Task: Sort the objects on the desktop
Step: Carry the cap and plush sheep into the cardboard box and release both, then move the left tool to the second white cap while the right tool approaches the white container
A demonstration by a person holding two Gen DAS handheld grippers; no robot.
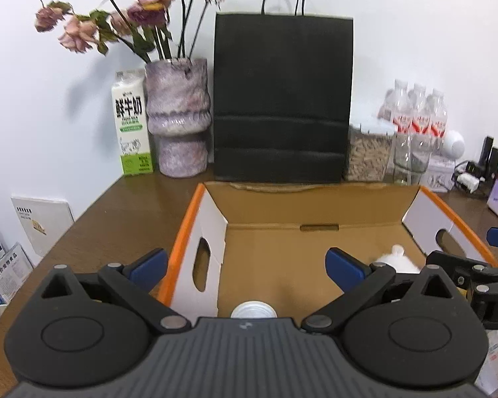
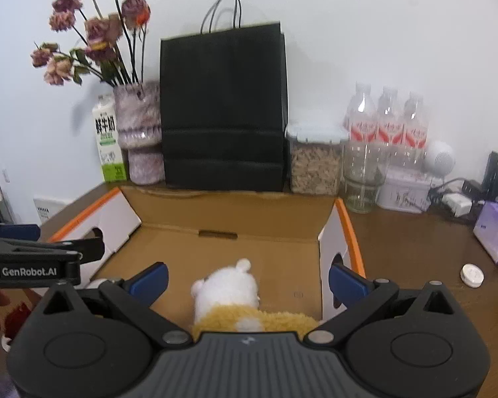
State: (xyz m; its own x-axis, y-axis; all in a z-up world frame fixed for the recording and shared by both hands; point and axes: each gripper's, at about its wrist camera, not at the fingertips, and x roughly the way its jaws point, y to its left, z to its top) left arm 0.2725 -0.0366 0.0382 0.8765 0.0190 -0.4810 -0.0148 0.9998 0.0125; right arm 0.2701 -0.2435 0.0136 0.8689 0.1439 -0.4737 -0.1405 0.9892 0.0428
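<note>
Left wrist view. Left gripper (image 1: pixel 247 270) has its jaws spread wide, blue pads far apart, nothing between them. The open cardboard box (image 1: pixel 315 209) lies straight ahead of the fingers; the left finger (image 1: pixel 149 267) hangs over the box's orange-edged left wall, the right finger (image 1: pixel 345 268) over the box floor. A round white-lidded object (image 1: pixel 254 310) sits on the box floor between the two fingers, close to the gripper body, touched by neither pad. Just beyond the right finger, a white plush toy (image 1: pixel 396 262) shows in part. Past the box stand a black paper bag (image 1: pixel 282 99), a vase (image 1: pixel 177 116) of dried flowers and a milk carton (image 1: pixel 131 126). The other gripper enters at the right edge.

Right wrist view. Right gripper (image 2: pixel 247 280) also stands fully open, gripping nothing. The plush toy (image 2: pixel 230 290), white head with tan body, lies in the box (image 2: pixel 215 205) between the fingers, nearer the left finger (image 2: pixel 149 280), clear of both pads; its body runs under the gripper body. The right finger (image 2: pixel 347 280) sits by the box's right wall. On the table (image 2: pixel 415 248) beyond the right finger lies a small white round case (image 2: pixel 472 275). Water bottles (image 2: pixel 386 122) stand far ahead to the right.
</note>
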